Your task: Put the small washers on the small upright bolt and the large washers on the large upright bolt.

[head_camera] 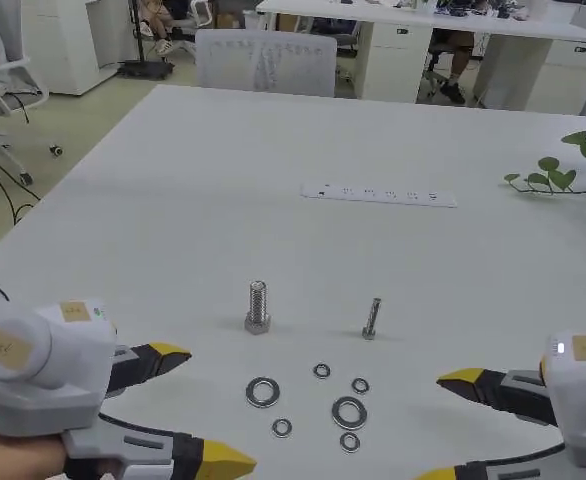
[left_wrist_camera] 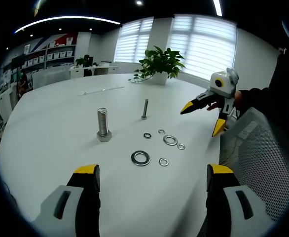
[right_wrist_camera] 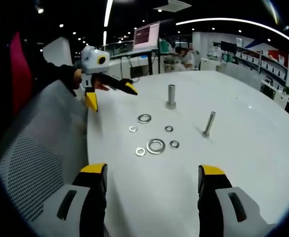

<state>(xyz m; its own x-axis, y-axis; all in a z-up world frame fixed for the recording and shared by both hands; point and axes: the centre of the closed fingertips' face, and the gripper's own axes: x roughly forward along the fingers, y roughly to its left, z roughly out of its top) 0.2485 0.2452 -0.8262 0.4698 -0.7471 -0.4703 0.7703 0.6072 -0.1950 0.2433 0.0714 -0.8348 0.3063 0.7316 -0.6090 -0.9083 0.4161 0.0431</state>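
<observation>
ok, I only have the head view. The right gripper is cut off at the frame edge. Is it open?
Observer: Yes. The right gripper view shows the right gripper with both jaws wide apart and nothing between them.
Operator: What's the greenery at my right edge?
Observer: A potted plant. The left gripper view shows it standing on the table, farther off than the small bolt.
Operator: Anything on the person's side?
Observer: A mesh chair back, close to the table edge, seen in both gripper views.
</observation>
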